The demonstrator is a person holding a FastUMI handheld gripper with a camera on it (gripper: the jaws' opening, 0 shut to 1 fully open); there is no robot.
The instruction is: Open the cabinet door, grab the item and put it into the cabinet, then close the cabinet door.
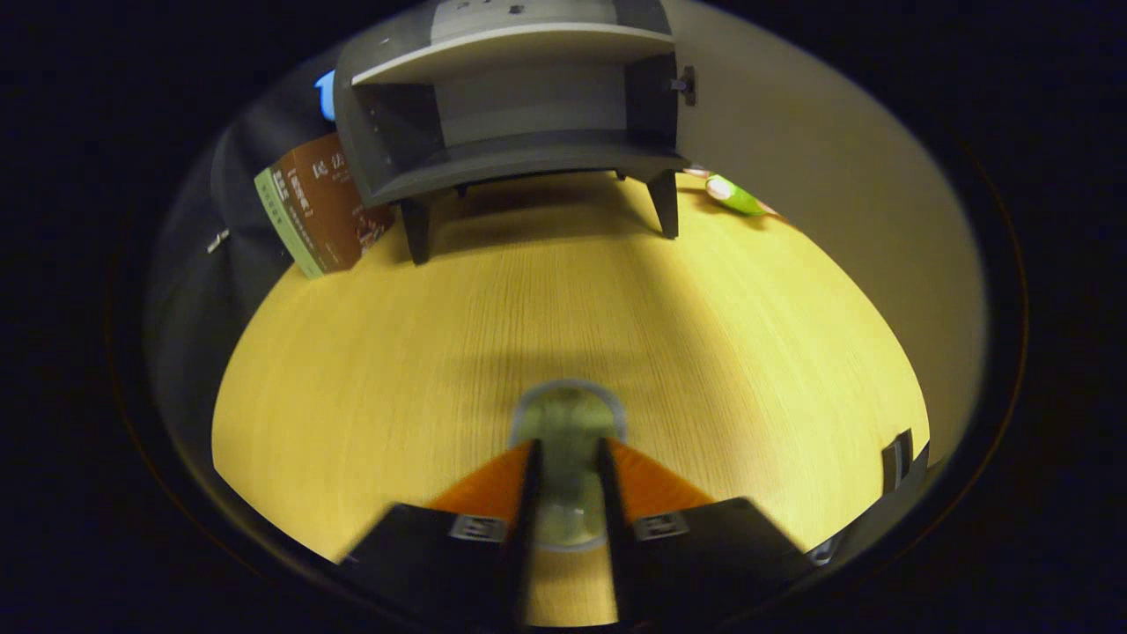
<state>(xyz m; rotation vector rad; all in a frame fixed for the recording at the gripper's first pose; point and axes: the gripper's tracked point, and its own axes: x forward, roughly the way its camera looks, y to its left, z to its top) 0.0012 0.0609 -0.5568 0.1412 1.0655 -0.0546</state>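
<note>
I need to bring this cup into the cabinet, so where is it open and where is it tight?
The gripper is shut on the cup. Beyond it the wooden table lies bare up to the cabinet legs, and the lower shelf looks empty. It is crowded beside the cabinet: a book one side, a green item the other.

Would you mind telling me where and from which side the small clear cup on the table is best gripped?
Across its side wall, from straight above as now: the clear cup seems to stand upright on the table, round rim up, with the gripper straddling it, one finger against each flank. The fingers appear closed on it.
</note>
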